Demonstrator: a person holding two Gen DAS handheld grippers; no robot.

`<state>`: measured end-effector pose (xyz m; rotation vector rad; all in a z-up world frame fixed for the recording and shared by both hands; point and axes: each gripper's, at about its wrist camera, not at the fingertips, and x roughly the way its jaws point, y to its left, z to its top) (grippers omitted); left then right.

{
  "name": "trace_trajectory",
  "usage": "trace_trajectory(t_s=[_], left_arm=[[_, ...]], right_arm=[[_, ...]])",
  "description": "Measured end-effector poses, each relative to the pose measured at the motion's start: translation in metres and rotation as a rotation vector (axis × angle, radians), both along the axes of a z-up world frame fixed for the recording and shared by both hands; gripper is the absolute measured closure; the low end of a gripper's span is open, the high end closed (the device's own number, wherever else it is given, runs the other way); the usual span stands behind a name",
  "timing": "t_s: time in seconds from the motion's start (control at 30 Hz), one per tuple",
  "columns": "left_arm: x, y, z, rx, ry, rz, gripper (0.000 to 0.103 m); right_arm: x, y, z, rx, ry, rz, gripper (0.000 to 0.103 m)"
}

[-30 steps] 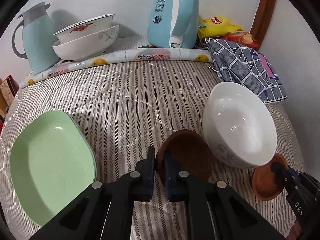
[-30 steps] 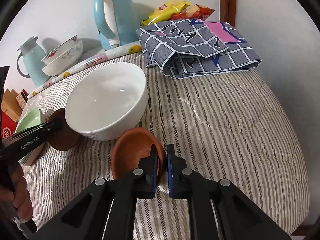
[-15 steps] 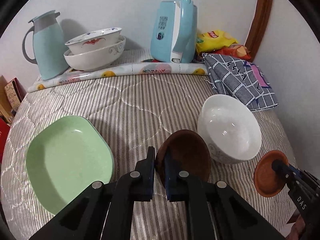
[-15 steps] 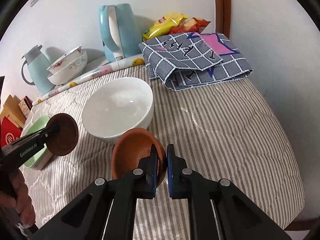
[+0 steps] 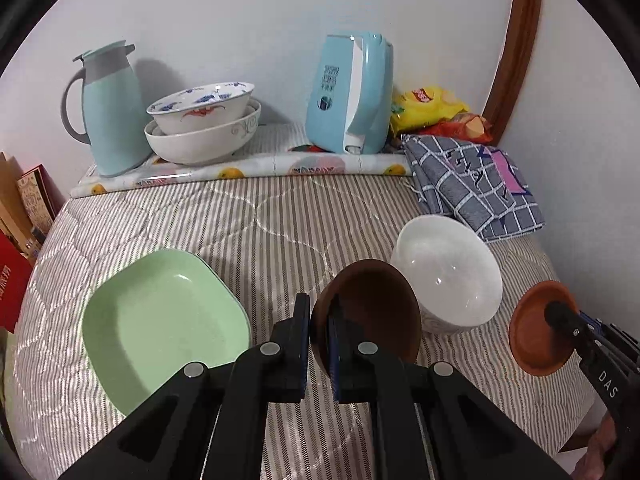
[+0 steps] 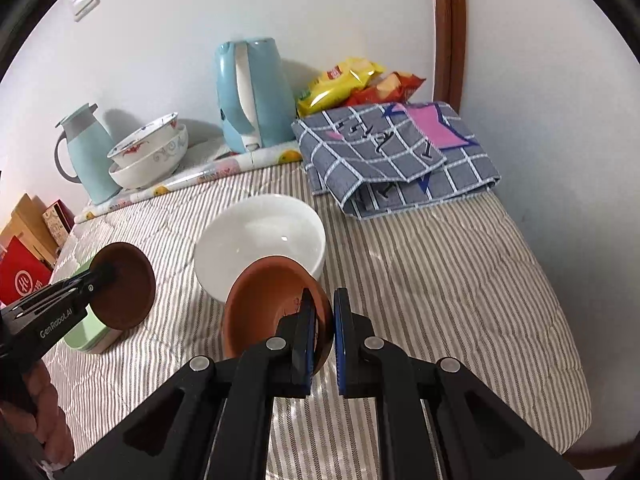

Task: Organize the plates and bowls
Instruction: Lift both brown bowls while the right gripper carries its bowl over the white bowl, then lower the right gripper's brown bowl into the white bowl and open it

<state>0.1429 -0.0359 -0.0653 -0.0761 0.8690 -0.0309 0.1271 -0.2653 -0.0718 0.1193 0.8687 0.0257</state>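
Dark brown saucer (image 5: 366, 312), lower centre of the left view, is clamped by its rim in the left gripper (image 5: 318, 336) and held clear of the striped cover (image 5: 248, 220). Terracotta saucer (image 6: 272, 308), lower centre of the right view, is likewise gripped by the right gripper (image 6: 320, 336). White bowl (image 5: 446, 276) sits between them; green plate (image 5: 160, 320) lower left. Recommend nesting the saucers level, rims aligned, releasing only once seated

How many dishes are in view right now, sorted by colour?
White: 3, the bowl on the quilt and a stack of 2 at the back.
Green: 1 plate.
Dark brown: 1 saucer in the left tool.
Terracotta: 1 saucer in the right tool.
Total: 6.
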Motion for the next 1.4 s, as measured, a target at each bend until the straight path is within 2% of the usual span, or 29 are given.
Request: trace_trajectory(t_s=[0.37,0.6,1.1,1.4], left_arm=[[0.008,0.014,0.018,-0.017,-0.025,0.021,0.094],[0.016,0.025,0.022,-0.009,-0.027,0.039,0.094],[0.045,0.049,0.01,0.0,0.006,0.07,0.094],[0.06,0.059,-0.003,-0.01,0.035,0.083,0.094]], right_arm=[[0.017,0.01,0.021,-0.016,-0.035,0.014,0.094],[0.035,0.022,0.022,-0.01,-0.027,0.032,0.094],[0.078,0.048,-0.006,-0.039,0.045,0.065,0.094],[0.098,0.06,-0.027,-0.096,0.094,0.077,0.094]])
